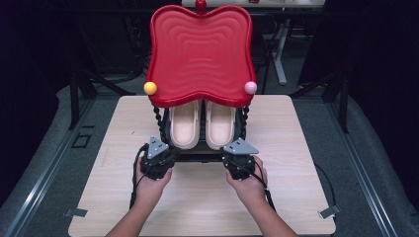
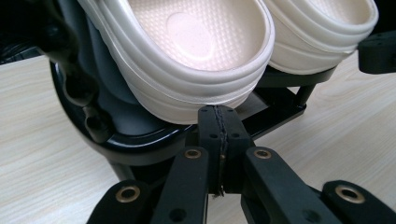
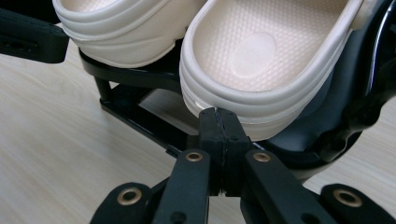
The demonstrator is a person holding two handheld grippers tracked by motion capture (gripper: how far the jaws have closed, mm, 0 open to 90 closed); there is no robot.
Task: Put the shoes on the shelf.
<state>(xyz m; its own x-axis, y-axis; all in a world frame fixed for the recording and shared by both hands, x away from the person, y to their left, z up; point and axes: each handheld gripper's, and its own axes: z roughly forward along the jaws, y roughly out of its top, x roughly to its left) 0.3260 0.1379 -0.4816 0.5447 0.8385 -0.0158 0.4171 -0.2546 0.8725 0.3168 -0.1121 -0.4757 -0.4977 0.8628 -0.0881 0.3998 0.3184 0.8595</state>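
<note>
Cream ribbed rubber slippers (image 1: 202, 124) sit paired on a black rack (image 1: 197, 154) under its red wavy top. Left gripper (image 1: 159, 154) and right gripper (image 1: 238, 157): jaws fully closed, empty, just before the heels.

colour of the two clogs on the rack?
Cream clogs, with a dotted textured footbed; the left gripper view shows it best.

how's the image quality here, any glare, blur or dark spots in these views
High view: the table is evenly lit, the room behind falls to near black, and the red tray has a soft sheen. Left gripper view: the left slipper is bright and sharp, while the nearest black parts of the left tongs look soft. Right gripper view: the right slipper is crisp and the rack beneath it lies in shadow.
</note>
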